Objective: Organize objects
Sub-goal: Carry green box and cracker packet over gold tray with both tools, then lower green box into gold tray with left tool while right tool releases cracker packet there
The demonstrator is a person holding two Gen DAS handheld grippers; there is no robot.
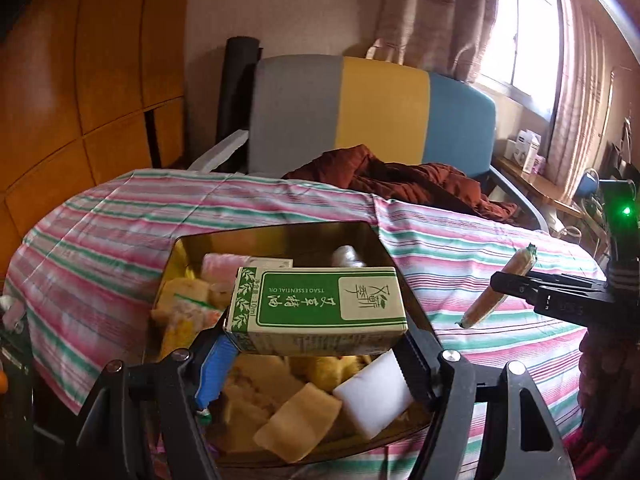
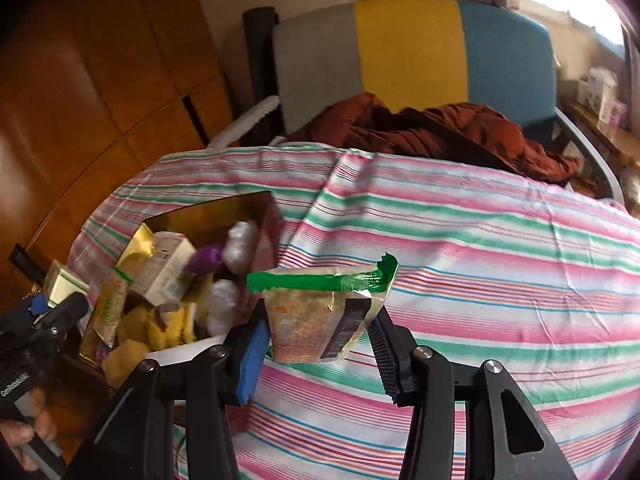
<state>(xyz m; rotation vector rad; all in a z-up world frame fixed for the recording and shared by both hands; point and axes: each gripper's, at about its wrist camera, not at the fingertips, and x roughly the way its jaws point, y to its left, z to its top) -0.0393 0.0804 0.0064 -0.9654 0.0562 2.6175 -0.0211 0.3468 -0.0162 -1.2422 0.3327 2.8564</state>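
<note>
My left tongs (image 1: 316,344) were clamped on the green-and-cream carton (image 1: 320,304), one pad on each end, and I had it up over the open tin (image 1: 276,232). The carton sat level across the fingers, its green label facing up, reading "Tsao Essential Oil." Below it the tin was crowded: a white block (image 1: 372,402) at the near right, a tan block (image 1: 300,420) just left of that, yellow soft pieces (image 1: 332,366) between them and the carton, a pink packet (image 1: 224,266) at the far side.

Over on the right, my right tongs (image 2: 320,340) were clamped on the packet (image 2: 316,320), the one with the green crimped strip along its top. Blue pad on its left side, ribbed black finger on its right. It hung above the striped cloth (image 2: 480,260), clear of it, just right of the tin (image 2: 240,210). From the left camera I saw the same packet (image 1: 496,292) edge-on, tilted, poking out of the right tongs (image 1: 508,286), well right of the tin.

The striped cloth (image 1: 120,232) covered the whole counter. At the far edge lay a rust-brown garment (image 1: 400,176), and behind it a chair (image 1: 360,112) with grey, yellow and blue panels. A hand (image 2: 28,428) gripped the left tool at the near left of the right camera's view.
</note>
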